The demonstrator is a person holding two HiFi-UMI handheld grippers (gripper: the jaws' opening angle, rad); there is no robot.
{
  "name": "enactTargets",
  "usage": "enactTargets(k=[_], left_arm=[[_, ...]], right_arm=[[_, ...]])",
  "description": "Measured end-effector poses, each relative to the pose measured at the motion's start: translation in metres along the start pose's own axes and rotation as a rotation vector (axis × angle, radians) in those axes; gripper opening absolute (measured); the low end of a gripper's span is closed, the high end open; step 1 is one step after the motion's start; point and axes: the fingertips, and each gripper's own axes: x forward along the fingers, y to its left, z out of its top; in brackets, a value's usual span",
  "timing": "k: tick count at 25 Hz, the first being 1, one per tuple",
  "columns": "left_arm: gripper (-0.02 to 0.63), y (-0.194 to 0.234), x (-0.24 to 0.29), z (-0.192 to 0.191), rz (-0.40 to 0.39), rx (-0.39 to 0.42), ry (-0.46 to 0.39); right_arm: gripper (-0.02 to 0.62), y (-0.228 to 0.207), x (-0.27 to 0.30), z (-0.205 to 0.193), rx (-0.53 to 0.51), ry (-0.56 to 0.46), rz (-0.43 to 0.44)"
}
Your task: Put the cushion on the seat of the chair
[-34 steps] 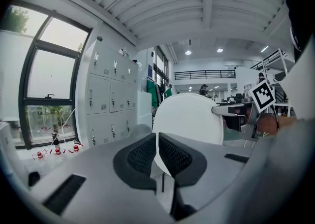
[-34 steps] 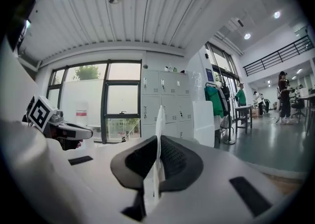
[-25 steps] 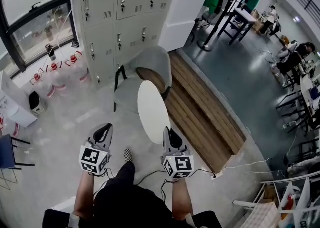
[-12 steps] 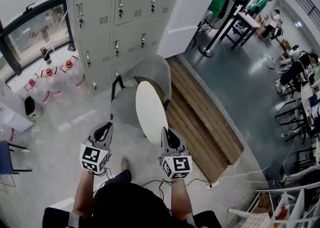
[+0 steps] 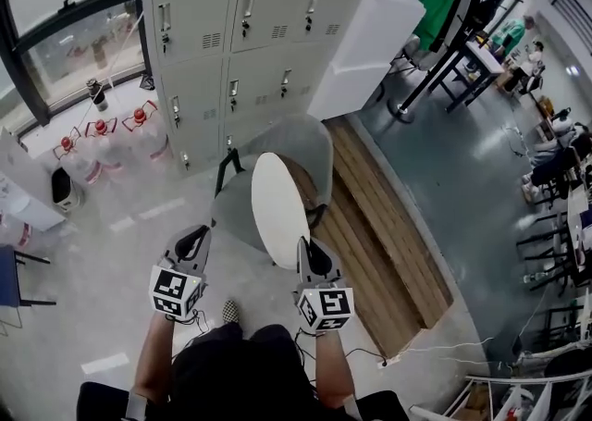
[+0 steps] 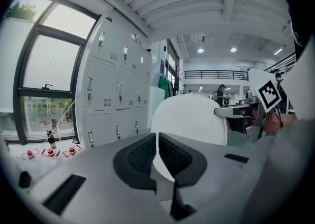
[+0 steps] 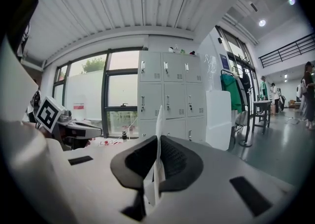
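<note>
A round white cushion (image 5: 280,209) stands on edge in front of me, with my right gripper (image 5: 309,252) shut on its near rim. The right gripper view shows the cushion's thin edge (image 7: 158,134) pinched between the pads. The cushion overlaps the grey chair (image 5: 294,139), whose seat (image 5: 233,203) lies just beyond my left gripper (image 5: 191,241). That gripper is shut and holds nothing. In the left gripper view, the cushion (image 6: 189,119) fills the middle, beyond the jaws, and the right gripper (image 6: 236,112) is at its right.
Grey lockers (image 5: 240,30) stand behind the chair, with a white cabinet (image 5: 365,35) beside them. A low wooden platform (image 5: 379,225) runs along the right. Water bottles (image 5: 102,146) sit by the window. A cable (image 5: 416,354) trails on the floor at lower right.
Both grippers and the cushion have moved forward toward the chair. The chair and lockers now sit closer and more central in the head view. The grip on the cushion is unchanged.
</note>
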Motion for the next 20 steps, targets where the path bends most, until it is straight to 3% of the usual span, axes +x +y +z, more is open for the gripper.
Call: enactTargets(k=[9, 20], left_arm=[[0.028, 0.023, 0.031, -0.020, 0.073, -0.023, 0.035], [0.028, 0.047, 0.071, -0.066, 0.200, -0.084, 0.096]], right_arm=[[0.038, -0.005, 0.063, -0.025, 0.021, 0.055, 0.122], [0.038, -0.003, 0.143, -0.091, 0.038, 0.176, 0.288]])
